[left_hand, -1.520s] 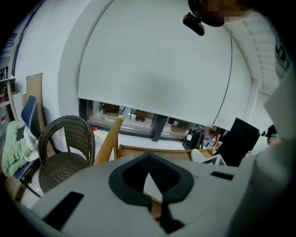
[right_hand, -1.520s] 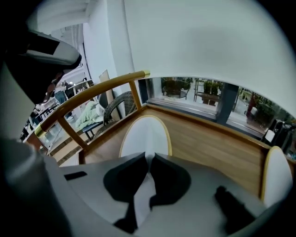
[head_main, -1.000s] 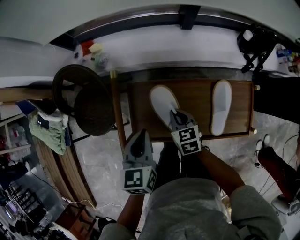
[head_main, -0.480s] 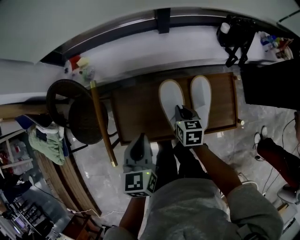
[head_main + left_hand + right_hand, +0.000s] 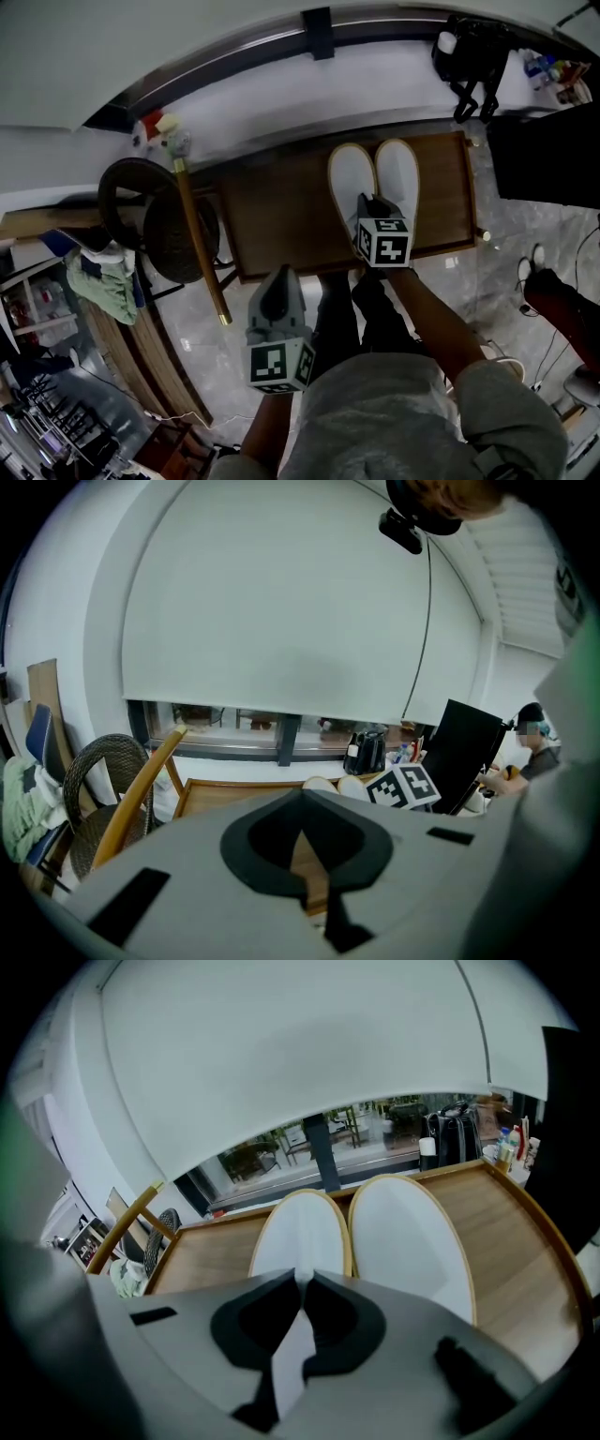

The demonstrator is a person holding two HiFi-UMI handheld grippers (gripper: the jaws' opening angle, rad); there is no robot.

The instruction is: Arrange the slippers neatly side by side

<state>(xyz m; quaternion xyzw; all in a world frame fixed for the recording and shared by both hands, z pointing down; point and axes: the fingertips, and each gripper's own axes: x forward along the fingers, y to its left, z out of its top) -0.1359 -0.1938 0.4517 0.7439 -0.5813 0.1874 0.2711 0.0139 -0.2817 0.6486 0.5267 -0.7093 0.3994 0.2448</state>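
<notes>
The left slipper (image 5: pixel 350 178) has travelled across the wooden table (image 5: pixel 272 216) and now lies touching the right slipper (image 5: pixel 399 173). Your left gripper (image 5: pixel 277 283) hangs short of the table, jaws together and empty, clear of the work. Your right gripper (image 5: pixel 372 208) pinches the left slipper's heel end, steering it parallel.
</notes>
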